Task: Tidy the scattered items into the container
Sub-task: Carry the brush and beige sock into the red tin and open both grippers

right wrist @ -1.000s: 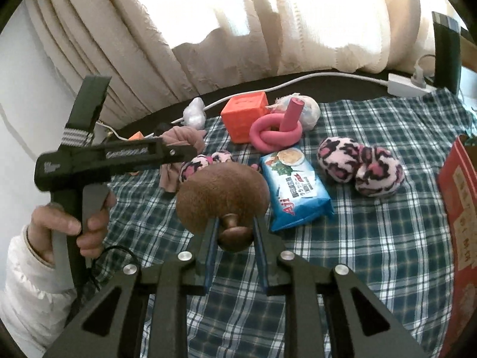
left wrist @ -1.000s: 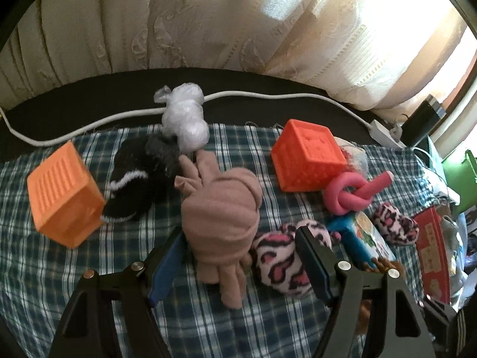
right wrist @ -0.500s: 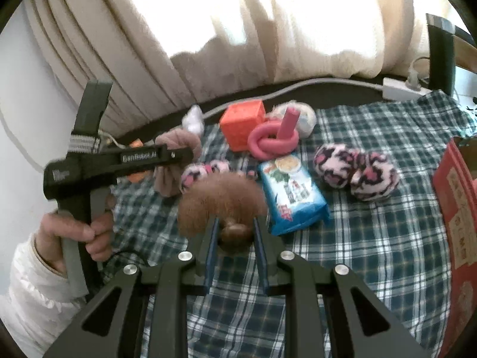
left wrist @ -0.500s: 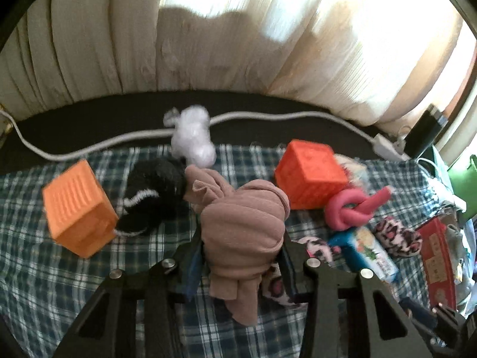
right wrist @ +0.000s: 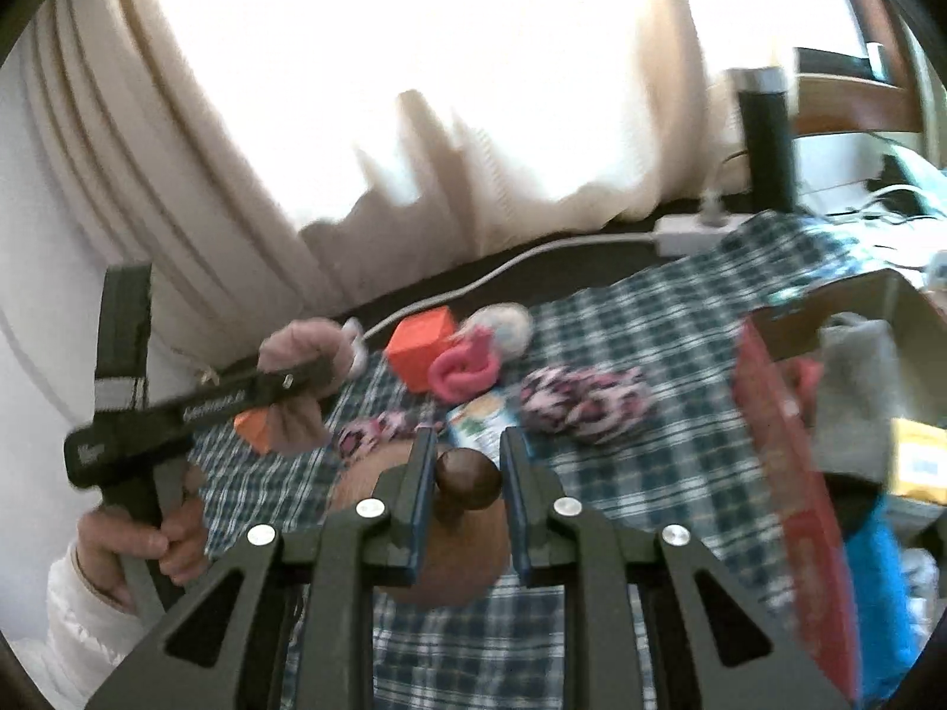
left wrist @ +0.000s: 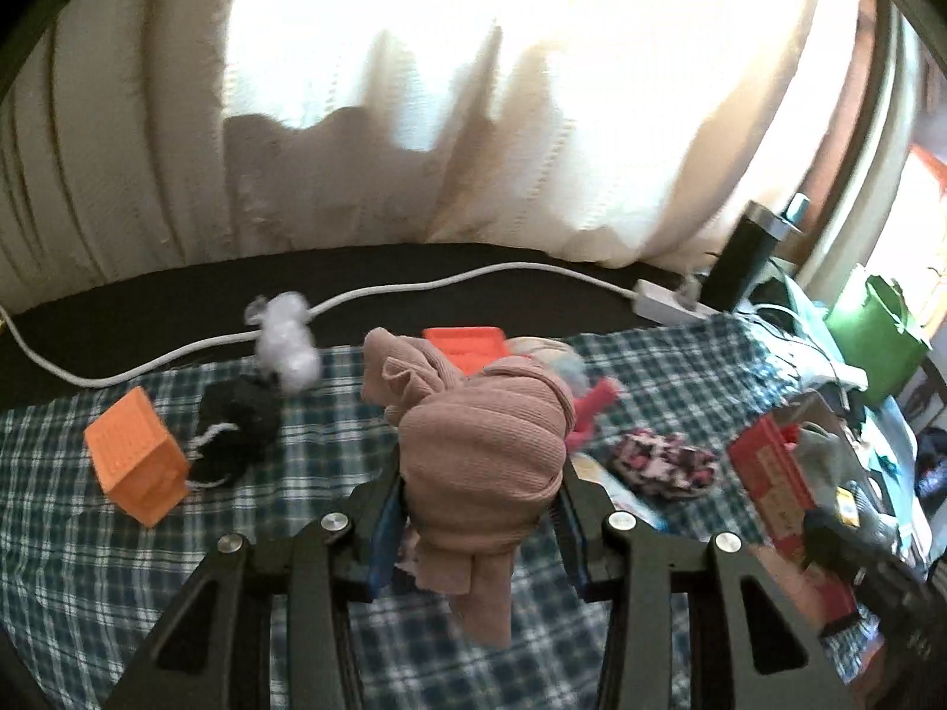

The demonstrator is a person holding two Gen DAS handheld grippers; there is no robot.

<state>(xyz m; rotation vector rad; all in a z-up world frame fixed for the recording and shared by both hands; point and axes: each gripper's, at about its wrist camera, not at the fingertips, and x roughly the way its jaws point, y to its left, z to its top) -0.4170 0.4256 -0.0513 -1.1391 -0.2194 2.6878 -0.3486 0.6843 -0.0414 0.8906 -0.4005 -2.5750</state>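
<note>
My left gripper (left wrist: pixel 479 509) is shut on a knotted mauve cloth bundle (left wrist: pixel 482 449), held clear above the checked cloth (left wrist: pixel 89 568). The right wrist view shows the same left gripper (right wrist: pixel 296 381) and bundle (right wrist: pixel 296 349) raised at the left. My right gripper (right wrist: pixel 464 461) is shut on the stem of a brown wooden mushroom-shaped piece (right wrist: pixel 467 476); its round cap hangs below the jaws. The red cardboard box (right wrist: pixel 787 461) stands open at the right, with grey cloth (right wrist: pixel 852 378) and a yellow pack inside. It also shows as the red box (left wrist: pixel 769 473) in the left wrist view.
On the checked cloth lie two orange cubes (left wrist: pixel 139 464) (right wrist: pixel 423 346), a black sock (left wrist: pixel 234 426), a white plastic wad (left wrist: pixel 287 349), a pink knotted ring (right wrist: pixel 461 370), leopard-print socks (right wrist: pixel 586 396) and a snack packet (right wrist: pixel 479 429). A white cable (left wrist: pixel 414 287), power strip and dark flask (right wrist: pixel 766 136) line the back edge.
The left jaws closed on the mauve bundle and lifted it off the cloth. The right gripper rose and swung right towards the red box, the wooden cap now hanging beneath the jaws.
</note>
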